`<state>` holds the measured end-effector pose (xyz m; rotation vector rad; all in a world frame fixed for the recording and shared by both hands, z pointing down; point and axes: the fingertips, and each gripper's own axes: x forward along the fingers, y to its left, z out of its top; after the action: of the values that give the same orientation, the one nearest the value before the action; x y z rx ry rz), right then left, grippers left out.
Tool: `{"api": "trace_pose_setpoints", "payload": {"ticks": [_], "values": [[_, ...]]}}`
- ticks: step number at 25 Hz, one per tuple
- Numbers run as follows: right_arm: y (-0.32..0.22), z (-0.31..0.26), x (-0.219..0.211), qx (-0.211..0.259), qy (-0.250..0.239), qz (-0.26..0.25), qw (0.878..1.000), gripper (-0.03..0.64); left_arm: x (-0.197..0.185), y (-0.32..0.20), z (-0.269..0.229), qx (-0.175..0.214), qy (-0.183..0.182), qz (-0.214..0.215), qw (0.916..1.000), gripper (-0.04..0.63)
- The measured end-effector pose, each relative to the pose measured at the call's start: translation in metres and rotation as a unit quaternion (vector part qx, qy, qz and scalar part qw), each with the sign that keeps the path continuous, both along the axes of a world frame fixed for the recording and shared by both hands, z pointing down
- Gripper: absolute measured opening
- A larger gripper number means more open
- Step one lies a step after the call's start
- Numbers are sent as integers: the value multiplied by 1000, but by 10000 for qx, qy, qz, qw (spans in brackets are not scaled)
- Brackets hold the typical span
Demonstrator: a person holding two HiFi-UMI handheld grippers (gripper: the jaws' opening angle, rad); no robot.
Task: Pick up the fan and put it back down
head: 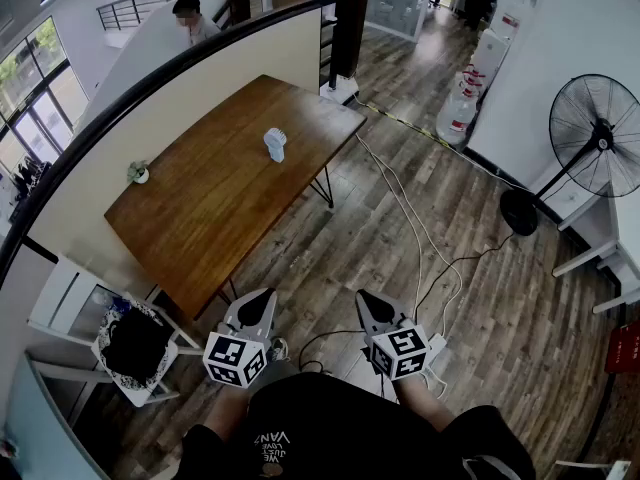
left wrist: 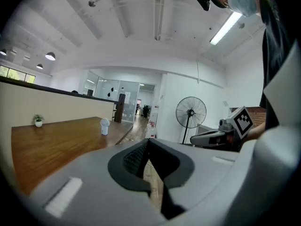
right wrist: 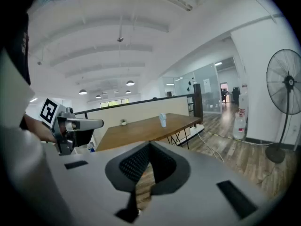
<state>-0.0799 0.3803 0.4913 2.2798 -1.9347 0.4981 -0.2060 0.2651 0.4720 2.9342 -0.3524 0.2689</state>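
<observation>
1. A small white fan [head: 275, 144], with a round head on a short base, is standing upright on the wooden surface [head: 200, 218], toward its far end.
2. The left claw [head: 263, 298] and right claw [head: 369, 299] are hovering off the surface's near end, both clenched on nothing.

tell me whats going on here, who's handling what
A person stands a little way back from the wooden table, holding a gripper in each hand. The left gripper and the right gripper are both shut, empty, and held out in front of the body. The small white fan stands upright on the table, untouched, so the pickup has not started. A large pedestal fan stands off to the right.
</observation>
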Motion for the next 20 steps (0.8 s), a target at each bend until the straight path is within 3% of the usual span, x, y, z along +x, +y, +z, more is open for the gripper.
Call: {"api": "trace_pose_setpoints", "payload": {"ticks": [6,7,8,9,10,20], "values": [[-1,2,0,293,-508,-155,9982,31,0,8,7,-207,4,-28,9998,32],[-3,3,0,289,-546,-169,9979,62,1,8,10,-266,-23,-4,9996,105],[-6,4,2,265,-571,-180,9979,136,2,7,14,-322,-58,17,9995,175],[-8,6,3,227,-581,-184,9979,186,4,6,17,-366,-92,32,9993,179],[-10,9,6,187,-582,-179,9980,193,7,4,20,-397,-116,44,9991,179],[-65,27,55,-83,-592,-15,9982,212,59,-62,39,-608,-162,202,9978,187]]}}
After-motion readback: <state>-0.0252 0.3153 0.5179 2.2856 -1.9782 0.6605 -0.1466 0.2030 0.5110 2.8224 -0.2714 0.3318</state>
